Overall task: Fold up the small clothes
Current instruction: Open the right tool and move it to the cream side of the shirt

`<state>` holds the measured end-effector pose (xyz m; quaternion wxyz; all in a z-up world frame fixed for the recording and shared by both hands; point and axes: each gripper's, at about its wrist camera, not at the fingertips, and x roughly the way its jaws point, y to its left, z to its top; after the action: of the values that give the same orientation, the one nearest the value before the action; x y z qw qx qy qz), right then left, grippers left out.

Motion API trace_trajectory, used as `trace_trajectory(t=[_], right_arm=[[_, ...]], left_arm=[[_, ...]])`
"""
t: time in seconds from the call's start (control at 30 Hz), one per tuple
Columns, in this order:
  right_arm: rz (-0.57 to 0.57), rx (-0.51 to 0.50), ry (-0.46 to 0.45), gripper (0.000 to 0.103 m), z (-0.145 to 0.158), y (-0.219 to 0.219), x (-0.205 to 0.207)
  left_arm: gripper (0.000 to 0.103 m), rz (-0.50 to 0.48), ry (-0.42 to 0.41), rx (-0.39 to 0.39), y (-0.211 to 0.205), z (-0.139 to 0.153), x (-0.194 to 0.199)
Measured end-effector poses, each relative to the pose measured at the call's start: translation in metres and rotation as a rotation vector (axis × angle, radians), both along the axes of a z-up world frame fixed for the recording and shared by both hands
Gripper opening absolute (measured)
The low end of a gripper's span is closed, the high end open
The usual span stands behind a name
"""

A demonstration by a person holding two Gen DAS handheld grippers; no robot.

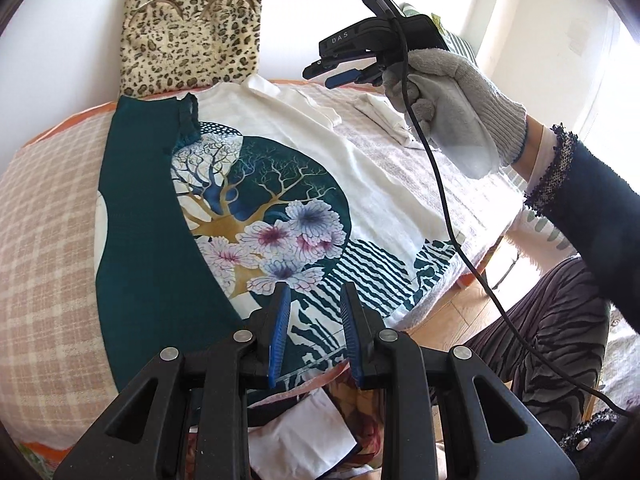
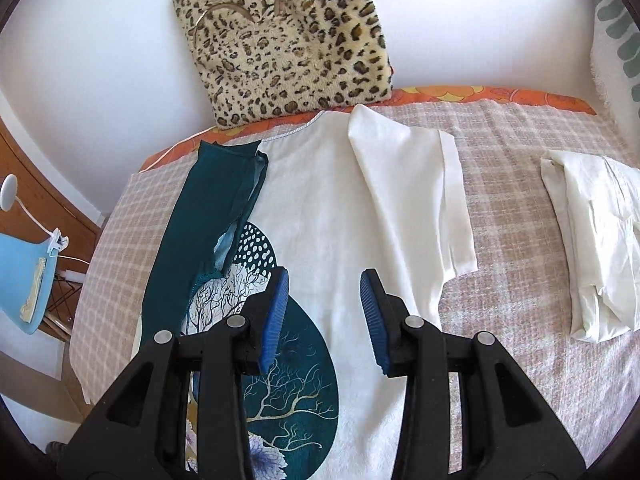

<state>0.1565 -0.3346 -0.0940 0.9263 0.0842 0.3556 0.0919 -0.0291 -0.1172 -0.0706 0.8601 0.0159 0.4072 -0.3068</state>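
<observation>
My left claw (image 1: 314, 294) hangs with its blue pads apart, empty, just above the hem of the white T-shirt printed with a teal tree and pale flowers (image 1: 280, 184), which lies flat on the pink checked bedspread (image 1: 48, 216). The shirt's teal side is folded inward, left of both claws. My right claw (image 2: 324, 280), also spread and holding nothing, hovers over the shirt's chest; its white sleeve (image 2: 416, 192) lies ahead to the right. Further right sits a folded white garment (image 2: 596, 248). A leopard-print plush cushion (image 2: 288, 40) leans against the wall ahead.
</observation>
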Motion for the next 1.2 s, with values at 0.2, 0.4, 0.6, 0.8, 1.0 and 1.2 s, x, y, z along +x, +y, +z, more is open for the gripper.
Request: trace_trajectory(t=[0.2, 0.4, 0.6, 0.8, 1.0, 1.2], right_arm=[[-0.022, -0.006, -0.046, 0.047, 0.021, -0.050, -0.017], [-0.044, 0.025, -0.068, 0.054, 0.030, -0.098, -0.024], [-0.043, 0.080, -0.071, 0.059, 0.035, -0.141, -0.018], [-0.009, 0.096, -0.064, 0.060, 0.038, -0.161, 0.006], [0.030, 0.135, -0.037, 0.060, 0.028, -0.161, 0.049], [0.058, 0.112, -0.008, 0.060, 0.013, -0.144, 0.099]], left_arm=[[0.036, -0.094, 0.002, -0.023, -0.060, 0.003, 0.001], [0.045, -0.188, -0.009, -0.036, -0.119, 0.004, -0.002], [0.045, -0.281, -0.040, 0.071, -0.165, -0.013, -0.004], [0.045, -0.315, 0.026, 0.114, -0.189, -0.034, 0.008], [0.045, -0.296, 0.028, 0.159, -0.198, -0.046, 0.010], [0.026, -0.260, -0.015, 0.148, -0.198, -0.049, 0.013]])
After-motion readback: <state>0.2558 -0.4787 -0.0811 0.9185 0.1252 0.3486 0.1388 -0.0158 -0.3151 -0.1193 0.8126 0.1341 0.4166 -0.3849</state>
